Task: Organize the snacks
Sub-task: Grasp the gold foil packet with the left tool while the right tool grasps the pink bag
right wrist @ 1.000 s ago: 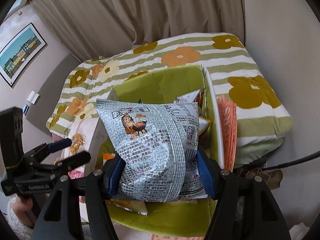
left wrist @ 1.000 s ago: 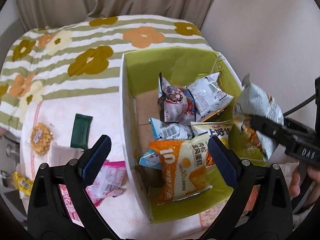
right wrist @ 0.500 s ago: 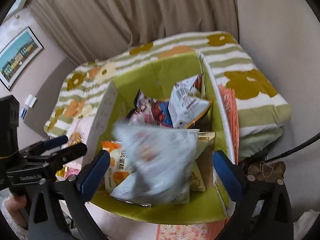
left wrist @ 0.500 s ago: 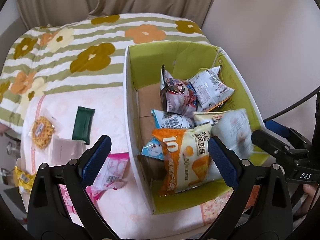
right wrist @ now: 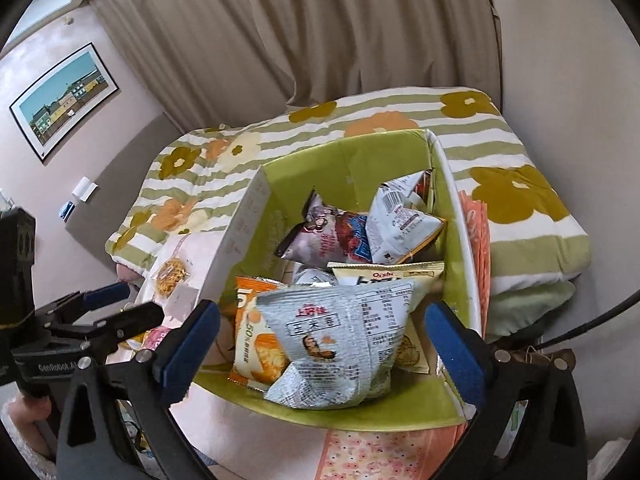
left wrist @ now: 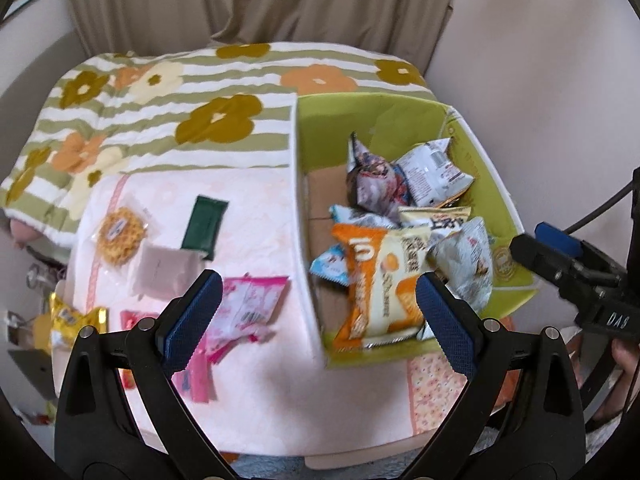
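A green cardboard box [left wrist: 372, 120] [right wrist: 352, 156] holds several snack bags. A grey-white bag [right wrist: 340, 332] [left wrist: 464, 260] lies on top at the box's near end, beside an orange bag [left wrist: 380, 280] [right wrist: 256, 344]. My right gripper [right wrist: 322, 336] is open and empty above that grey-white bag. My left gripper [left wrist: 318, 312] is open and empty over the box's left wall. Loose snacks lie on the pink cloth left of the box: a dark green bar [left wrist: 204, 222], a round waffle pack [left wrist: 120, 234], a pale pink pack [left wrist: 164, 270], pink sachets [left wrist: 244, 308] and a yellow pack [left wrist: 72, 318].
The pink cloth [left wrist: 248, 196] covers a low table next to a flowered striped quilt [left wrist: 172, 92]. Curtains [right wrist: 320, 32] and walls stand close behind and to the right. Folded orange cloth [right wrist: 476, 232] lies against the box's right side.
My right gripper opened and let the grey-white bag fall into the box, then drew back. My left gripper drew back and to the left, so more of the table shows.
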`<state>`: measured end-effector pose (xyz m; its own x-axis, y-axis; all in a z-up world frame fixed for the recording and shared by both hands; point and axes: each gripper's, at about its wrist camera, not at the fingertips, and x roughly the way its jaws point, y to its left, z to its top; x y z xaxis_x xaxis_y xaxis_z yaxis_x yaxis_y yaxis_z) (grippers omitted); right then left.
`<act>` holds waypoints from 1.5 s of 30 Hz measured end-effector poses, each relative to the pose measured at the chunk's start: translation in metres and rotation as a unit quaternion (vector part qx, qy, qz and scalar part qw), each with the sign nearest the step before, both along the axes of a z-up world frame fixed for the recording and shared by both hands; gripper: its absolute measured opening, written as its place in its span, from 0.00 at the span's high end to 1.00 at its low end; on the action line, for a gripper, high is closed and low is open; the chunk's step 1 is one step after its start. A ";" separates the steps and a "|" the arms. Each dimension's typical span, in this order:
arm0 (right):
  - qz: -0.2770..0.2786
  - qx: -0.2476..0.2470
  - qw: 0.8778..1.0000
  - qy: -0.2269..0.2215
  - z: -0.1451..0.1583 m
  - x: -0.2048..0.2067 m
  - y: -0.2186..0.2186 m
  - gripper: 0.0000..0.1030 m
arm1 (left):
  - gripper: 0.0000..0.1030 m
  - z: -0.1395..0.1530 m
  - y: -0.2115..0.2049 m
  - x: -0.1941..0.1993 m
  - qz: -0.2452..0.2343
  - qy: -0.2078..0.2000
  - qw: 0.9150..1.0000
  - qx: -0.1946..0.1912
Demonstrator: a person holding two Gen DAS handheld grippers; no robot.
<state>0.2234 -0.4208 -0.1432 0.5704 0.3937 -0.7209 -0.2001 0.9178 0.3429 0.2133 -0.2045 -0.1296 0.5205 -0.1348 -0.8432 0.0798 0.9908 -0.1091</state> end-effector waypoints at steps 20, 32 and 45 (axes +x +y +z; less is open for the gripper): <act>0.094 -0.003 0.995 -0.021 0.024 -0.019 0.143 0.01 | 0.06 0.006 0.150 -0.044 0.070 -0.012 0.997 -0.023; 0.089 -0.020 0.995 0.043 -0.003 -0.036 0.254 0.01 | 0.06 -0.025 0.281 -0.053 0.015 0.036 0.999 0.000; -0.046 -0.042 0.989 0.131 -0.060 -0.061 0.298 0.01 | 0.06 -0.096 0.313 -0.037 -0.209 0.114 0.967 0.091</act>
